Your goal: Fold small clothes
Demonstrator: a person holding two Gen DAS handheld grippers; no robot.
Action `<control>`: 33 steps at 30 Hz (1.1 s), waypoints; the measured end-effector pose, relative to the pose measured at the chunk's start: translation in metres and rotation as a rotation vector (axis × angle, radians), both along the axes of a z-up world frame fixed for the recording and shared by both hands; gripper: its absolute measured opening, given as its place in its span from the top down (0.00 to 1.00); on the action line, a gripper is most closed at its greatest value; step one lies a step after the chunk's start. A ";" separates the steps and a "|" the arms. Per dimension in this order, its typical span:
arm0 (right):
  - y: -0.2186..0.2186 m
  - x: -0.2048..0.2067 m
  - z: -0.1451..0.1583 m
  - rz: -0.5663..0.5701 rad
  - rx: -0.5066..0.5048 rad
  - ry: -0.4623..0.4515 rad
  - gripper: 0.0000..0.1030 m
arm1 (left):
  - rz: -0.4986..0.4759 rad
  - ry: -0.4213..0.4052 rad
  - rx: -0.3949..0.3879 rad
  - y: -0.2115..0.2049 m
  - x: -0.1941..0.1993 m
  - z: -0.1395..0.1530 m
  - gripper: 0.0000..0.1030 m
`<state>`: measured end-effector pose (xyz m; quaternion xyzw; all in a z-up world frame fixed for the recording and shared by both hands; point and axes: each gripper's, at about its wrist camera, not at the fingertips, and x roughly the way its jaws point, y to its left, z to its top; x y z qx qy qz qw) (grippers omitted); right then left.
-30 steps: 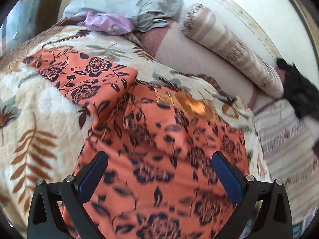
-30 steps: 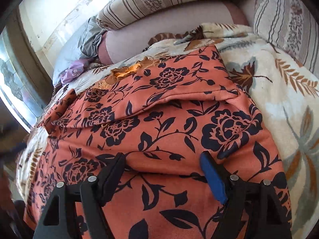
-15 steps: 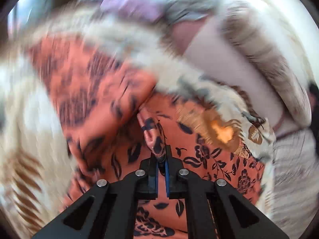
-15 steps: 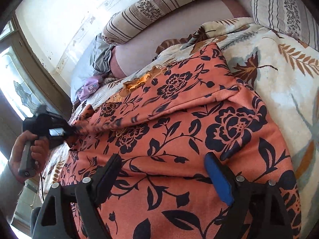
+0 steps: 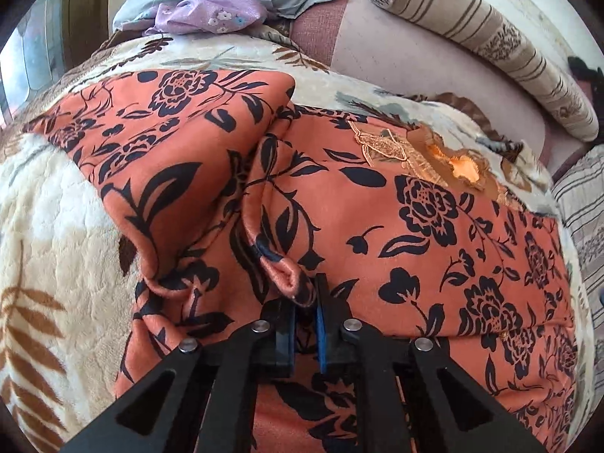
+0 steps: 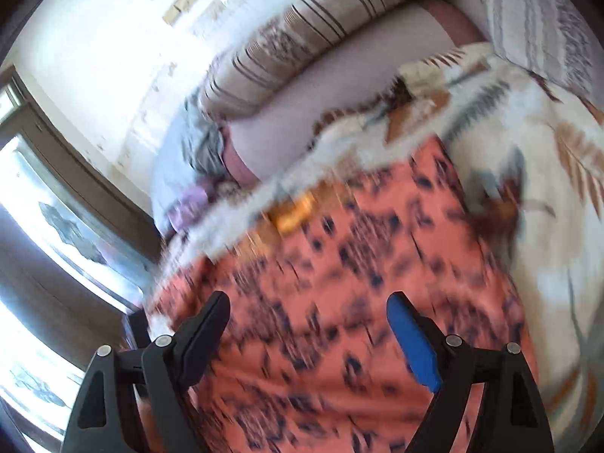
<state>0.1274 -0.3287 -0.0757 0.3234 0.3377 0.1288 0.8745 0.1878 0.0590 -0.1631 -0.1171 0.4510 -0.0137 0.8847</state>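
Left wrist view: the left claw [image 5: 304,315] is pressed together on a bunched fold of the orange floral garment [image 5: 415,226], pinching it where a sleeve-like flap meets the body. The garment lies spread on the leaf-patterned blanket [image 5: 49,234] of the bed. From the pinch, its body runs ahead and rightward toward the embroidered neckline [image 5: 426,154]; the flap runs ahead and leftward. Beyond the neckline lie a striped bolster [image 5: 490,41] and a lilac cloth [image 5: 211,15].

Right wrist view: heavily blurred. The right claw [image 6: 309,336] stands spread and empty above the garment [image 6: 339,302], touching nothing visible. The cloth lies directly ahead of and beneath it, its long axis running away toward the neckline.

Judgement: the left claw already has the fold point, so the coming move likely turns on carrying that pinch across the body, to the right.
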 end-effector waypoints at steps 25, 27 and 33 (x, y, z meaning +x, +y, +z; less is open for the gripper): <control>0.085 0.007 -0.066 -0.023 -0.634 0.193 0.00 | 0.340 -0.255 -0.452 0.213 -0.016 0.085 0.18; 0.083 0.002 -0.064 -0.024 -0.627 0.187 0.00 | 0.502 -0.200 -0.519 0.270 0.003 0.062 0.19; 0.084 0.007 -0.071 -0.029 -0.619 0.173 0.00 | 0.665 -0.105 -0.505 0.355 0.050 0.018 0.26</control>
